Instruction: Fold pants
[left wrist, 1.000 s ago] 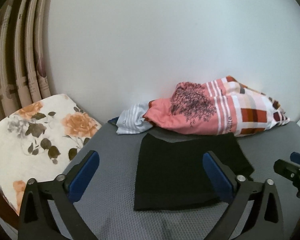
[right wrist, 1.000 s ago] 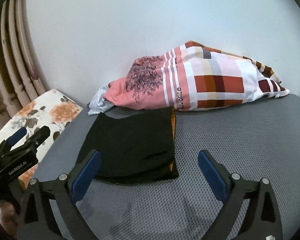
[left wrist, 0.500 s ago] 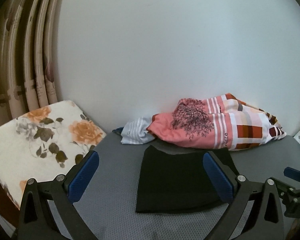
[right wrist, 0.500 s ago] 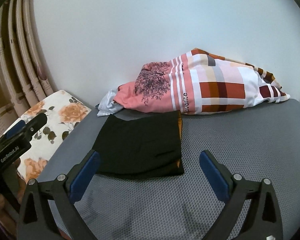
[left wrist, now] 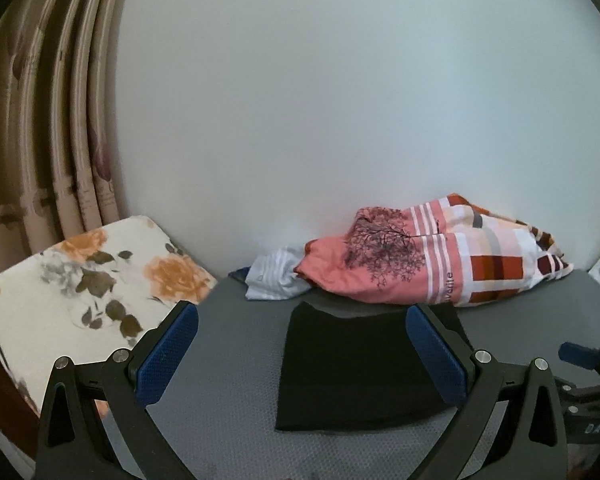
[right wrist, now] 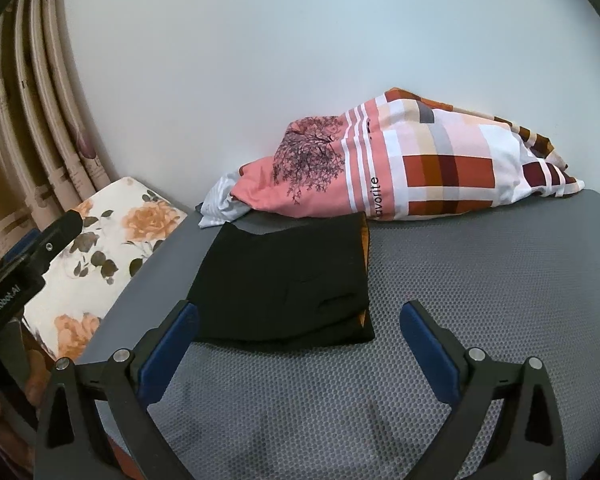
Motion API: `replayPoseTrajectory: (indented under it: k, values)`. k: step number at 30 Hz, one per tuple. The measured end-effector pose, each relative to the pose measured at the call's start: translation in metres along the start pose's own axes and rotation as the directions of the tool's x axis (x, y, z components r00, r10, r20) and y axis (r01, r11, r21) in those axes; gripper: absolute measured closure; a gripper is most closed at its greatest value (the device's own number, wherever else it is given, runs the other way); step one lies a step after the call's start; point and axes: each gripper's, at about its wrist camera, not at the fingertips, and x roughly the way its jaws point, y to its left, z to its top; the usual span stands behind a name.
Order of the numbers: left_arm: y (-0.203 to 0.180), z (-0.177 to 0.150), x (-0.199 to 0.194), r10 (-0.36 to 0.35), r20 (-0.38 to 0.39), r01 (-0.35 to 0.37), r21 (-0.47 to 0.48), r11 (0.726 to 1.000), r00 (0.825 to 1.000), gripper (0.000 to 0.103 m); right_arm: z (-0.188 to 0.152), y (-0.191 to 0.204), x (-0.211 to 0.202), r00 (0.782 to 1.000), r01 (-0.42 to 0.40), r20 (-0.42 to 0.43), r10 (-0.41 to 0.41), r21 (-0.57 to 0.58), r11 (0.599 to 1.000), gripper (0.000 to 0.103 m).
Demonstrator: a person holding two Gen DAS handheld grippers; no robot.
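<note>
While we looked along the left claw (left wrist: 300,350), we saw its two blue pads spread wide apart with nothing between them, and the right claw (right wrist: 298,346) was spread wide in the same way and held nothing. The black pants (left wrist: 364,368) lay folded into a flat, nearly square packet on the grey mesh surface (right wrist: 480,300), in front of both claws and not touched by either. In the right wrist view the pants (right wrist: 288,280) showed a thin orange edge along their right side, and their near edge was just beyond the tip of the left pad. Behind the pants, against the white wall (left wrist: 340,100), rested a pink and checked pillow (right wrist: 400,176) with a tree print, and a pale striped cloth (left wrist: 276,276) stuck out from under its left end. A floral cushion (left wrist: 80,288) stood to the left of the grey surface, beside the beige curtain (left wrist: 60,120). At the right edge of the left wrist view we could see a part of the other claw; its blue pad tip was above the grey surface.
</note>
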Motion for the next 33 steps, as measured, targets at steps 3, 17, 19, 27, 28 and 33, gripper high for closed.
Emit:
replayPoseTrajectory:
  k: [3, 17, 19, 27, 28, 33]
  values:
    - [-0.001, -0.001, -0.005, -0.011, 0.014, 0.011, -0.001, 1.0, 1.0, 0.0, -0.001, 0.003, -0.002, 1.0, 0.002, 0.012, -0.001, -0.017, 1.0, 0.002]
    - [0.003, 0.0, -0.002, -0.084, -0.032, 0.082, -0.054, 0.995, 0.996, 0.0, -0.004, 0.003, 0.001, 1.0, -0.005, -0.008, 0.005, -0.012, 1.0, 0.002]
    - [0.004, -0.002, -0.001, -0.076, -0.036, 0.074, -0.054, 0.996, 0.996, 0.0, -0.005, 0.003, 0.002, 1.0, -0.005, -0.014, 0.005, -0.012, 1.0, 0.002]
    - [0.002, -0.007, 0.007, -0.057, -0.053, 0.055, -0.034, 0.998, 0.997, 0.0, -0.007, 0.004, 0.008, 0.999, -0.013, -0.033, 0.012, -0.017, 1.0, 0.001]
    - [0.003, -0.007, 0.007, -0.057, -0.056, 0.055, -0.034, 0.998, 0.997, 0.0, -0.008, 0.004, 0.008, 0.999, -0.012, -0.036, 0.011, -0.017, 1.0, 0.001]
    - [0.002, -0.009, 0.01, -0.054, -0.066, 0.052, -0.033, 0.998, 0.996, 0.0, -0.009, 0.002, 0.01, 0.999, -0.011, -0.046, 0.011, -0.009, 1.0, 0.001]
